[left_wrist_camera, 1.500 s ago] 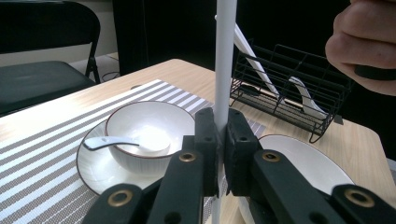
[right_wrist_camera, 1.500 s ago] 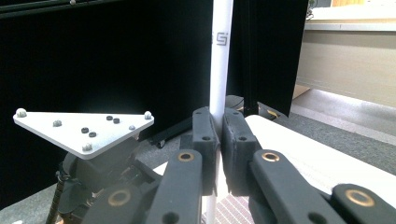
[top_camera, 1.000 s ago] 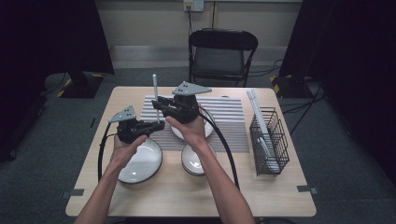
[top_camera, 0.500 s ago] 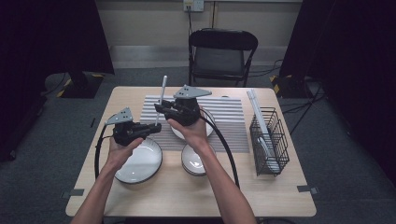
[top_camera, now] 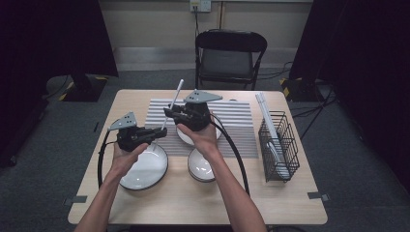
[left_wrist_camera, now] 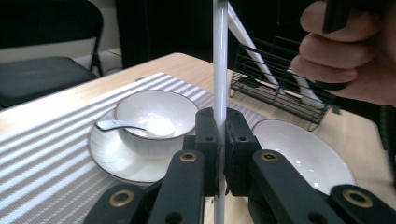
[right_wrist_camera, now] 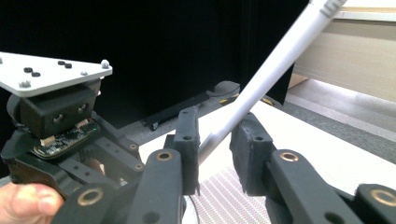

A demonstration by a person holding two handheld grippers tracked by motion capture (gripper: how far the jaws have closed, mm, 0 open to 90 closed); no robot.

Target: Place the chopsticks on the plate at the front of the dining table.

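Note:
A long white stick (top_camera: 175, 99) slants up from my left gripper (top_camera: 162, 131), which is shut on its lower part above the table. In the left gripper view the stick (left_wrist_camera: 219, 56) stands straight up out of the clamped pads of that gripper (left_wrist_camera: 218, 140). My right gripper (top_camera: 169, 113) reaches in from the right at the same stick. In the right gripper view the stick (right_wrist_camera: 275, 60) passes between that gripper's (right_wrist_camera: 215, 140) jaws, which stand open with a gap beside it.
A white bowl (left_wrist_camera: 156, 114) holding a spoon (left_wrist_camera: 116, 125) sits on a plate (left_wrist_camera: 112, 158) on the striped mat (top_camera: 237, 121). An empty bowl (top_camera: 200, 166) and a large plate (top_camera: 145, 171) lie nearer. A black wire rack (top_camera: 278, 145) with white utensils stands at right.
The white stick has tipped from upright to leaning with its top to the right. Both hands have shifted only slightly.

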